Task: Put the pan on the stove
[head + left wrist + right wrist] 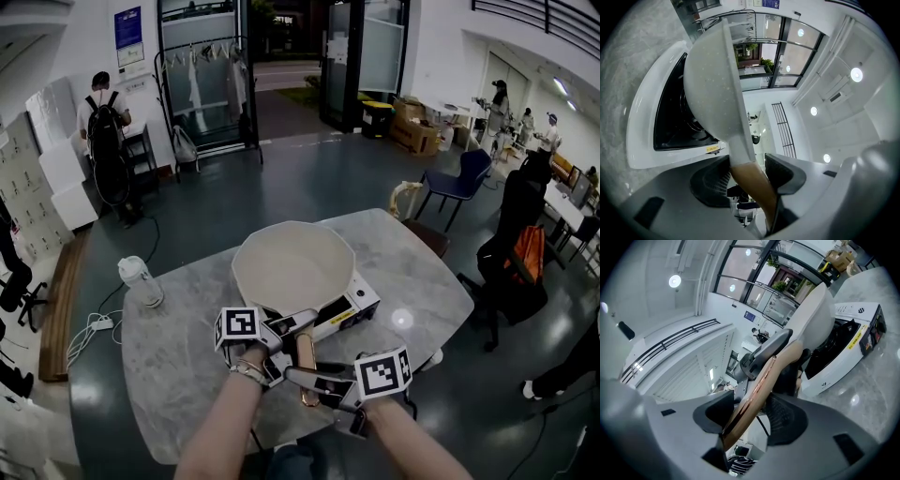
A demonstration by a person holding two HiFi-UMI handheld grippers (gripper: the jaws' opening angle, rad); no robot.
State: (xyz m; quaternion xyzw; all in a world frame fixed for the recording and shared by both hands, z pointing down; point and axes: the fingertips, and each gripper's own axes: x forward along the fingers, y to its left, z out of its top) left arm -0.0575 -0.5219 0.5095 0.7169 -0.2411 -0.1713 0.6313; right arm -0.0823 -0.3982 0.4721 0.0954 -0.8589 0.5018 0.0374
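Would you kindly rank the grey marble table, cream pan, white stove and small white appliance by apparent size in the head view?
Grey marble table
cream pan
white stove, though the pan hides most of it
small white appliance

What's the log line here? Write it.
left gripper shut on handle | right gripper shut on handle | pan over stove | stove on table

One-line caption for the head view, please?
Left gripper and right gripper hold the cream pan by its wooden handle over the stove on a marble table.

Cream pan (pixel 292 267) with a wooden handle lies over the white portable stove (pixel 354 306).
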